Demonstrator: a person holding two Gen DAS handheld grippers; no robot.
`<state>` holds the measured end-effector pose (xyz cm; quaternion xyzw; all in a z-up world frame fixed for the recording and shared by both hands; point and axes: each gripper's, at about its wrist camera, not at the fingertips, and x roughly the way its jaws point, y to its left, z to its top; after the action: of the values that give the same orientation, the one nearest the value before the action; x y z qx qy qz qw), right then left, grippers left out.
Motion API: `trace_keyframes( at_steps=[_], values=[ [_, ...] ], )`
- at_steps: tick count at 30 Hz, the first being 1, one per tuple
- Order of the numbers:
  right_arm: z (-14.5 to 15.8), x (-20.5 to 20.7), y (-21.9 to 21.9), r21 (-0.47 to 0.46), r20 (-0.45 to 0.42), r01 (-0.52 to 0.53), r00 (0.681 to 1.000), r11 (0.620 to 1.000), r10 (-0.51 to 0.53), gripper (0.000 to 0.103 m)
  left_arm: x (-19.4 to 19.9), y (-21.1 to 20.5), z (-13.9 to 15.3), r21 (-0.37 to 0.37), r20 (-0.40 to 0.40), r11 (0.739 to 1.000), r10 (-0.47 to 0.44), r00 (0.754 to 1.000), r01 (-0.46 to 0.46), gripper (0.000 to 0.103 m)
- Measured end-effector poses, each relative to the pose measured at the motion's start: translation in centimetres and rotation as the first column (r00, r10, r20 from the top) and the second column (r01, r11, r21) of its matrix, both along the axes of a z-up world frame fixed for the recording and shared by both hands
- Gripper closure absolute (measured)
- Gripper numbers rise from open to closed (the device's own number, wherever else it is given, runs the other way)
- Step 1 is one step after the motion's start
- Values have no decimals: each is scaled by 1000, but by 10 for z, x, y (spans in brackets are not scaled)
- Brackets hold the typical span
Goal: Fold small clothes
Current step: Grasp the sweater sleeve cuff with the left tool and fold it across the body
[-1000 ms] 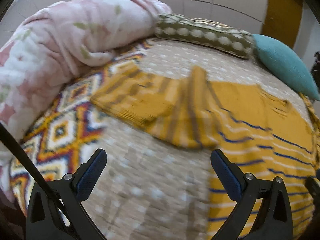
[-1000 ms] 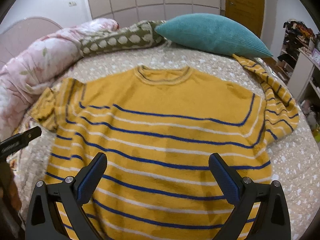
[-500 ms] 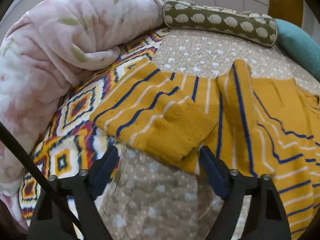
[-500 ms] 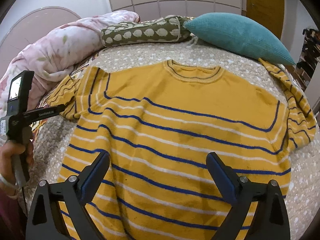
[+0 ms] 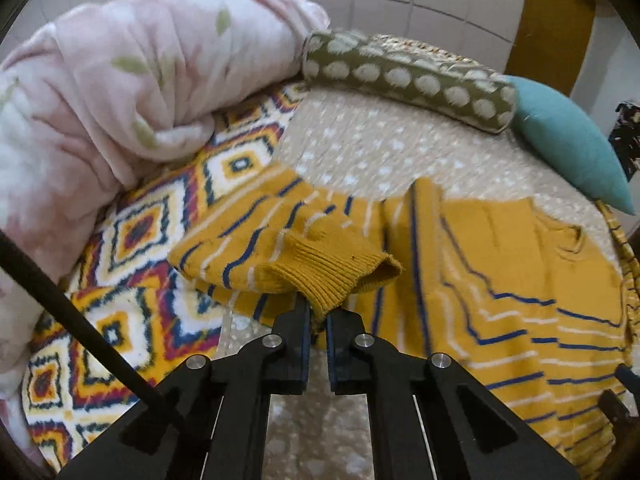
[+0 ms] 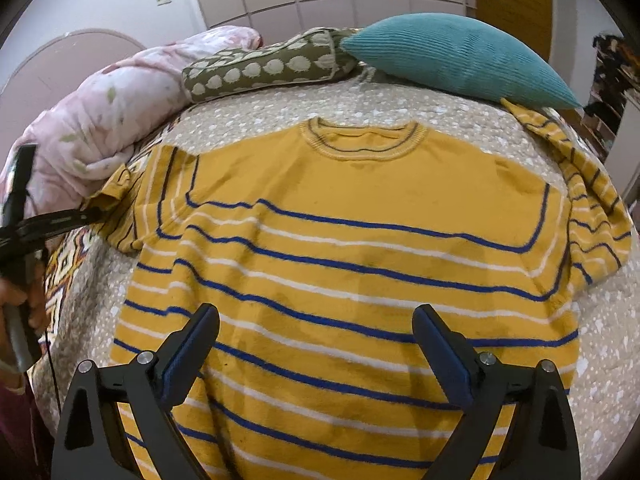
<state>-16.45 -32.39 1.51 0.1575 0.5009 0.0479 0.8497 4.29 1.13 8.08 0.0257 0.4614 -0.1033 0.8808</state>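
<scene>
A yellow sweater (image 6: 344,248) with blue and white stripes lies flat on the bed, neck toward the pillows. Its left sleeve (image 5: 256,236) is bunched at the sweater's side, and the ribbed cuff (image 5: 332,270) is lifted slightly. My left gripper (image 5: 317,316) is shut on the edge of that cuff; it also shows at the left edge of the right wrist view (image 6: 86,212). My right gripper (image 6: 316,344) is open and empty above the sweater's lower body. The right sleeve (image 6: 592,208) lies folded at the far right.
A pink floral blanket (image 5: 112,92) is piled at the left. An olive dotted bolster (image 5: 408,80) and a teal pillow (image 6: 460,60) lie at the bed's head. A patterned rug-like cover (image 5: 132,264) lies under the left sleeve. The bedspread (image 6: 600,344) is beige with white spots.
My left gripper moved in to the sleeve cuff and shut on it, lifting it a little. My right gripper stayed open over the sweater's body and shifted slightly.
</scene>
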Motion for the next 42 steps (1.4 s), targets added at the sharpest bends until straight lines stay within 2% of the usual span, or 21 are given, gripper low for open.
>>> trace_keyframes(
  at_steps=[2,4,8,13,17,21,25,27,28,29,31,32,33,34,36,39,42],
  values=[
    [0,-1,-4,15,-3,12,1000,1000,-12,4,-3,-3,8,-31,-8,999,-14,1000,14,97],
    [1,-2,-5,22,2,13,1000,1000,-13,4,-7,-7,17,-94,-27,995,-36,999,33,97],
    [5,-3,-9,5,11,15,1000,1000,-15,4,-24,-38,40,-177,-22,977,-121,992,115,97],
    [6,-7,-31,19,12,62,998,998,-62,4,-47,-109,68,-276,-4,926,-271,963,260,97],
    [5,-12,-59,19,12,122,992,992,-122,4,-63,-173,77,-300,16,886,-365,931,353,97],
    [0,-18,-92,28,-6,196,981,980,-196,4,-79,-229,57,-332,-13,850,-438,899,410,97],
    [-8,-23,-119,47,-36,255,967,966,-253,4,-86,-260,16,-330,-56,843,-467,882,426,97],
    [-13,-26,-128,61,-49,274,961,960,-271,4,-84,-267,-11,-345,-105,832,-494,863,435,96],
    [-14,-27,-131,69,-51,278,960,958,-275,4,-83,-269,-21,-337,-126,835,-498,858,435,95],
    [-15,-27,-133,77,-50,278,960,958,-275,4,-83,-269,-30,-319,-147,842,-497,855,434,91],
    [-14,-25,-134,100,-37,261,965,960,-258,4,-84,-266,-38,-293,-164,847,-501,850,443,73],
    [-14,-23,-133,111,-32,248,969,963,-246,4,-86,-261,-36,-279,-156,848,-503,850,451,70],
    [-12,-19,-131,121,-27,229,973,966,-228,5,-89,-254,-30,-264,-131,845,-509,851,465,61],
    [-11,-15,-129,125,-23,218,976,968,-217,7,-92,-248,-23,-249,-107,845,-509,854,473,45],
    [-9,-4,-122,122,-17,196,981,973,-195,12,-99,-220,-1,-203,-24,854,-494,869,479,29],
    [-11,15,-105,115,-23,136,991,984,-134,18,-108,-178,19,-119,76,877,-460,885,466,23],
    [-20,35,-85,160,-52,82,996,984,-74,19,-103,-131,21,-77,84,916,-388,918,394,23]
  ],
)
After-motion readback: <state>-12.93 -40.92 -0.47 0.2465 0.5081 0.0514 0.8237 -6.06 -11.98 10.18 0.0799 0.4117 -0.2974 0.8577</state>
